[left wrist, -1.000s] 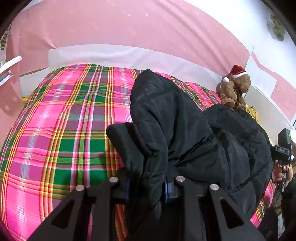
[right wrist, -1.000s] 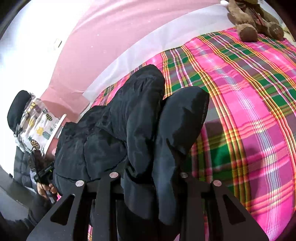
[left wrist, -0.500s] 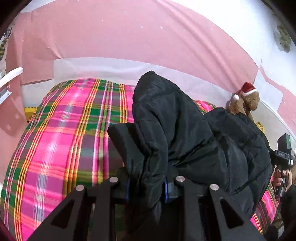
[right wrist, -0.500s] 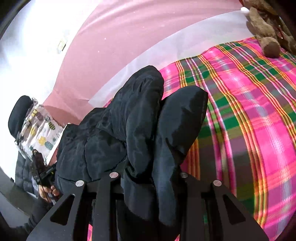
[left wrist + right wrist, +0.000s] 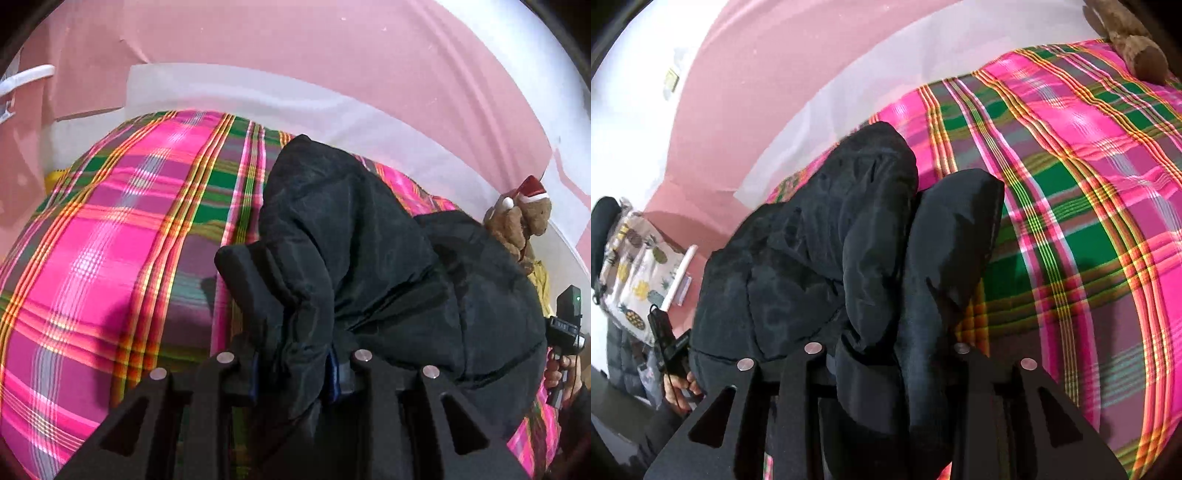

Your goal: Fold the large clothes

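Note:
A black puffy jacket [image 5: 369, 266] hangs bunched between both grippers above a pink and green plaid bed cover [image 5: 110, 258]. My left gripper [image 5: 293, 365] is shut on a fold of the jacket at its left end. My right gripper [image 5: 886, 354] is shut on thick folds of the same jacket [image 5: 820, 258] at its other end, over the plaid cover [image 5: 1089, 184]. The jacket hides both sets of fingertips. The other gripper shows at the far right of the left wrist view [image 5: 565, 325] and at the lower left of the right wrist view [image 5: 670, 343].
A brown teddy bear with a red Santa hat [image 5: 521, 214] sits at the bed's far right corner; its leg shows in the right wrist view [image 5: 1137, 55]. A pink wall [image 5: 295, 55] with a white band runs behind the bed. A pineapple-print cloth [image 5: 635, 273] hangs at left.
Both grippers have carried the jacket forward over the bed toward the wall. The wall looms larger, the bear has slid toward the frame edges. Both grips are unchanged.

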